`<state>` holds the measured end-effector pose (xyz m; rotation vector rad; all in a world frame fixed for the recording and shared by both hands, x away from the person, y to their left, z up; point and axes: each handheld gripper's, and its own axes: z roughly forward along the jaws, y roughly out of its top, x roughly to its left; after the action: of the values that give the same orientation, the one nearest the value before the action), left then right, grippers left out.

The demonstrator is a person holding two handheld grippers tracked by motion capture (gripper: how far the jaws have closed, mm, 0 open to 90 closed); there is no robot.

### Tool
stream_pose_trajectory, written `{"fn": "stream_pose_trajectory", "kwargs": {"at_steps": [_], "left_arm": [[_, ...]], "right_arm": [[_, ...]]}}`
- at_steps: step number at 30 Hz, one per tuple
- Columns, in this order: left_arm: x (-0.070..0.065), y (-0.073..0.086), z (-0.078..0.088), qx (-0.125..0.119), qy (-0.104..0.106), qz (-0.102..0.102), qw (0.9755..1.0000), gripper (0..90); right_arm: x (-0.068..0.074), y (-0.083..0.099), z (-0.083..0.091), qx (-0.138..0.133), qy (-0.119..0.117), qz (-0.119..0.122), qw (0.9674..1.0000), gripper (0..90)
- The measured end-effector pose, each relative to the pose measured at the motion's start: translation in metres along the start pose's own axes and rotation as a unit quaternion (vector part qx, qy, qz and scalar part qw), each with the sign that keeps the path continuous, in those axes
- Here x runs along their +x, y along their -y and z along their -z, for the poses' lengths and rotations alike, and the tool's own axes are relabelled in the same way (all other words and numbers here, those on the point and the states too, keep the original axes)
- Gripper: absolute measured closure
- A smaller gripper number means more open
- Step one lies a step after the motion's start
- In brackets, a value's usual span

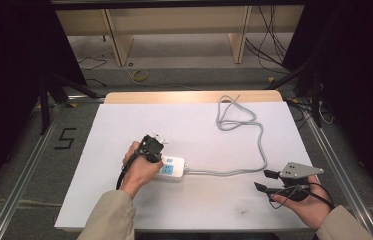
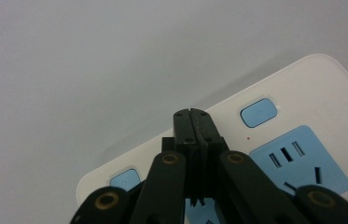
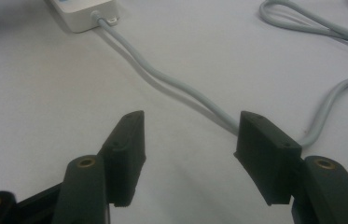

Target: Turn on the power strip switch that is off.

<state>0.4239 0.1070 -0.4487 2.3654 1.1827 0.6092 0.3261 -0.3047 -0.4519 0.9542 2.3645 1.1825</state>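
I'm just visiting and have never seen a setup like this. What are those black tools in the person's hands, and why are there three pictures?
A person holds a hand-held gripper in each hand; no robot arm is involved. One camera looks down from above; the other two ride on the grippers and look along their black jaws. On the white table lies a white power strip with blue sockets, and its grey cable loops away across the table. The left gripper is shut, its tip poised over the strip near a blue button, holding nothing. The right gripper is open and empty, with the cable beyond it.
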Motion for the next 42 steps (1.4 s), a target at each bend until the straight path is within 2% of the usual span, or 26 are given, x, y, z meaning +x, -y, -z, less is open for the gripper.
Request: {"fn": "stream_pose_trajectory", "kwargs": {"at_steps": [23, 27, 42], "left_arm": [[0.002, 0.0, 0.005, -0.009, -0.001, -0.002, 1.0, 90.0], [0.002, 0.001, 0.006, -0.015, -0.002, 0.005, 0.9999, 90.0], [0.006, 0.003, 0.014, -0.024, -0.003, 0.014, 0.9996, 89.8]], "right_arm": [[0.0, 0.0, 0.0, 0.002, 0.0, -0.002, 1.0, 42.4], [0.0, 0.0, 0.0, 0.001, 0.0, -0.001, 1.0, 42.4], [0.0, 0.001, 0.0, 0.0, 0.0, 0.0, 1.0, 42.3]]}}
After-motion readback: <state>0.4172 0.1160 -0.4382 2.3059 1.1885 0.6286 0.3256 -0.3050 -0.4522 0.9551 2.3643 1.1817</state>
